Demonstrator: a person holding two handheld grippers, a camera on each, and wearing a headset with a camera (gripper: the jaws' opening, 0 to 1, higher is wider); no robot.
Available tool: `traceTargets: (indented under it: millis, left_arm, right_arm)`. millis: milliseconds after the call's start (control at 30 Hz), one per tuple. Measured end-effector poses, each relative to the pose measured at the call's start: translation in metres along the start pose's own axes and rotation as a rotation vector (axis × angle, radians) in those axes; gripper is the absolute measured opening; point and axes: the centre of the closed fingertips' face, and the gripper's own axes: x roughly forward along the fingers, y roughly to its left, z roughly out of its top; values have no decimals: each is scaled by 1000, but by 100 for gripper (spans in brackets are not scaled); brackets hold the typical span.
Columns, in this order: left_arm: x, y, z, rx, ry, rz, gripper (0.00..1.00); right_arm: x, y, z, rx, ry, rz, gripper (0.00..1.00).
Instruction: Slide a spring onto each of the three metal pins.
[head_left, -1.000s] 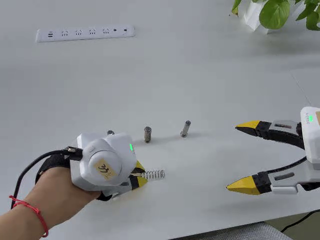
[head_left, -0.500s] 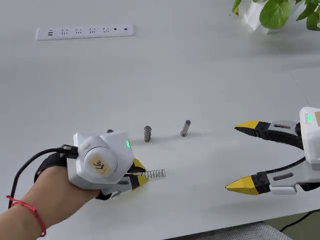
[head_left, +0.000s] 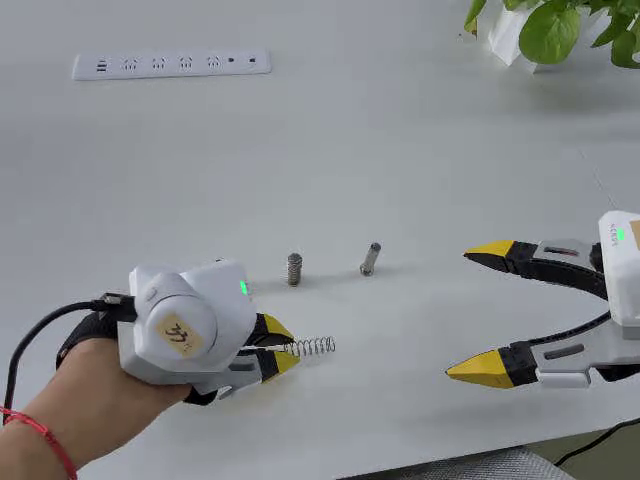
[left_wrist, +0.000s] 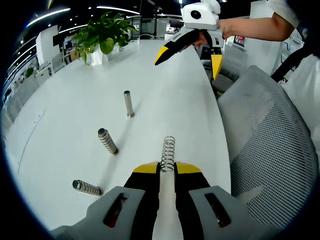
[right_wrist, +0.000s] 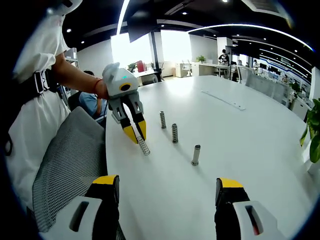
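My left gripper (head_left: 285, 348) is shut on one end of a loose spring (head_left: 312, 346), held low over the white table (head_left: 400, 150); the spring (left_wrist: 168, 154) sticks out forward from its closed yellow tips (left_wrist: 168, 169). Ahead stand a bare metal pin (head_left: 370, 258) and a pin wearing a spring (head_left: 294, 268). The left gripper view shows the bare pin (left_wrist: 129, 103), the sprung pin (left_wrist: 107, 141) and a second sprung pin (left_wrist: 87, 188). My right gripper (head_left: 460, 313) hangs open and empty at the right, well apart from the pins (right_wrist: 195, 155).
A white power strip (head_left: 170, 65) lies at the far left of the table. A potted plant (head_left: 550, 25) stands at the far right corner. The table's near edge runs just below both grippers, with a grey mesh chair (left_wrist: 270, 150) beyond it.
The left gripper's body has drifted left and slightly down, while the held spring has edged a little to the right. The right gripper has hardly moved.
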Motion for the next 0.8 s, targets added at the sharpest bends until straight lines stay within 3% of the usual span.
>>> traceTargets:
  millis: [300,533,800]
  left_arm:
    - [-26,2,33,-40,-142,29,7]
    - [-47,3,66,-48,-255,45,7]
    - [-67,2,98,-44,-367,47,7]
  right_arm:
    - [-3,7,44,-17,-70,36,72]
    - [0,21,79,-11,-116,123,56]
    - [4,26,105,-8,-156,188,42]
